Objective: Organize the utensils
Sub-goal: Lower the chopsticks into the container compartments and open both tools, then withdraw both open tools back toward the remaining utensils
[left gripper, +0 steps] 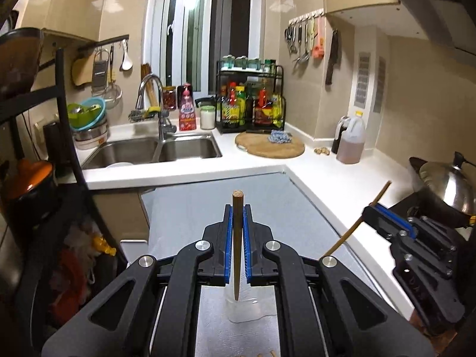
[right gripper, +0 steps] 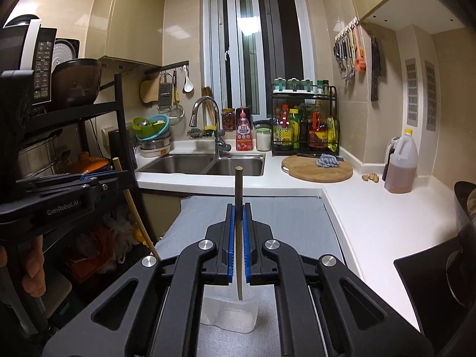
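I had the left gripper (left gripper: 237, 208) and right gripper (right gripper: 238, 208) each clamped on an upright chopstick (left gripper: 237, 238) (right gripper: 239, 238), tips poised over the empty clear container (right gripper: 227, 312) on the foil-covered counter's (right gripper: 297, 217) near edge.

Beige tiled walls (right gripper: 134, 29) are enclosing an L-shaped white counter (right gripper: 372, 208) where a steel double sink (right gripper: 208, 163) is sitting beneath a dark window (right gripper: 258, 44) that is reflecting a lamp, while a black shelving rack (right gripper: 119, 119) is standing at the left.
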The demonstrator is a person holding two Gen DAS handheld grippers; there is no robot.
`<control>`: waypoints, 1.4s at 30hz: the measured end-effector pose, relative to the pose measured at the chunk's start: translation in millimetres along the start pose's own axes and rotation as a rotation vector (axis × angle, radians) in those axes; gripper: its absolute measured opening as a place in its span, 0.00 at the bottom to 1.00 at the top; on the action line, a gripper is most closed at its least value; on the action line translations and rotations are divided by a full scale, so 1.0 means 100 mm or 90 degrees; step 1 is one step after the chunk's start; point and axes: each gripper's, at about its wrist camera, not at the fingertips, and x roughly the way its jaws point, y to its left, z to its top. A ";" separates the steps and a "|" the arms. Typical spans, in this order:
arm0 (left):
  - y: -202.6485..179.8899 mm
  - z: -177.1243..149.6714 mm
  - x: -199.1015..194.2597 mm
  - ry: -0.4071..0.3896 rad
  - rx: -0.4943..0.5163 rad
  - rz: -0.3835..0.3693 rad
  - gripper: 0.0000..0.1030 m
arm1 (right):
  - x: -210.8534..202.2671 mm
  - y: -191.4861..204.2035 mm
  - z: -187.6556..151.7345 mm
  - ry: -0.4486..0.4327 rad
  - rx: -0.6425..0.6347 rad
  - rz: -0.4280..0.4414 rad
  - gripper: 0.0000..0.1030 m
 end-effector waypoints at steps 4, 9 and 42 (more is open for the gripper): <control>0.05 -0.06 0.11 0.008 -0.005 0.011 0.06 | 0.04 0.00 -0.07 0.010 0.002 -0.003 0.05; 0.08 -0.12 0.14 -0.004 -0.011 0.029 0.55 | 0.04 0.00 -0.14 0.021 0.006 -0.001 0.07; -0.23 -1.88 -1.54 0.048 -0.007 0.126 0.93 | -1.73 0.53 -1.65 0.091 0.007 -0.023 0.78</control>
